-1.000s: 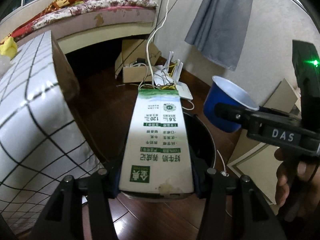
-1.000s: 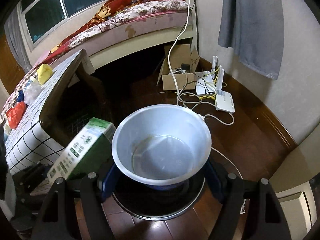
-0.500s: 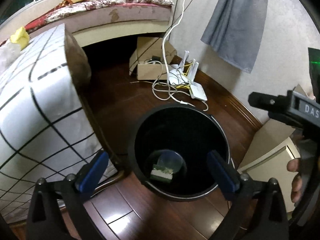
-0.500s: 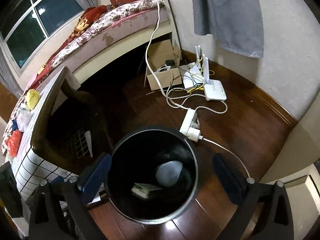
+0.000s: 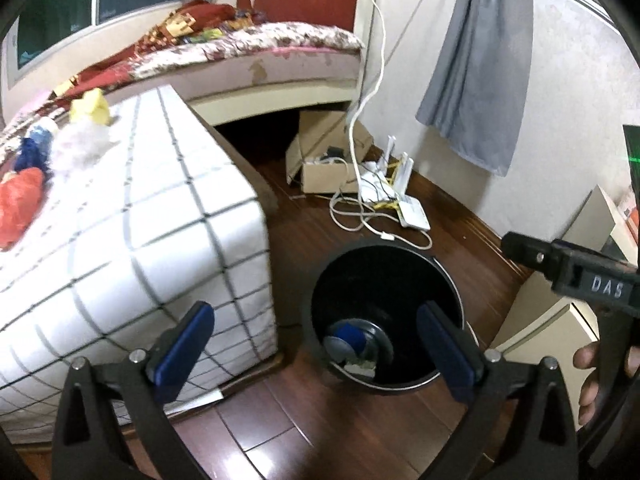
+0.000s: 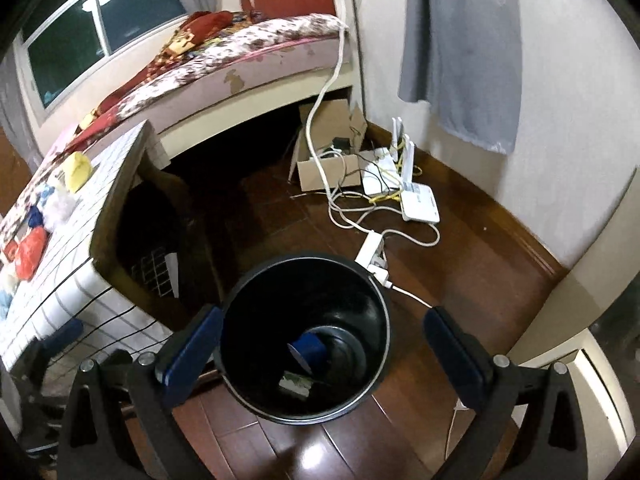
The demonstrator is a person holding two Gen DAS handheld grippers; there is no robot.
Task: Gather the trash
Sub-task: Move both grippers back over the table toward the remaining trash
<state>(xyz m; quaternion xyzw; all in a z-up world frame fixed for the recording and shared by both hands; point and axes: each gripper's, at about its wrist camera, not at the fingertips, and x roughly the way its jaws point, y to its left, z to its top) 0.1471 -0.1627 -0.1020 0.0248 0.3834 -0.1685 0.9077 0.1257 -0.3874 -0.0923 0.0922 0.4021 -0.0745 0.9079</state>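
A black round trash bin (image 5: 448, 280) stands on the wooden floor, also in the right wrist view (image 6: 248, 300). At its bottom lie a blue paper cup (image 5: 350, 334) (image 6: 306, 346) and a green-white milk carton (image 5: 360, 367) (image 6: 295, 384). My left gripper (image 5: 316, 348) is open and empty above the bin. My right gripper (image 6: 320, 344) is open and empty above the bin too; its body shows at the right in the left wrist view (image 5: 580, 276).
A table with a white checked cloth (image 5: 132, 216) stands left of the bin, with crumpled bags in red (image 5: 18, 200), white (image 5: 80, 144) and yellow (image 5: 90, 106). Cables, a power strip (image 6: 370, 250), routers (image 6: 418, 200) and a cardboard box (image 6: 324, 168) lie behind the bin. A bed (image 6: 240, 56) is beyond.
Both grippers opened: the milk carton left my left gripper and the blue cup left my right gripper, and both now lie in the bin. Both grippers have since risen and pulled back.
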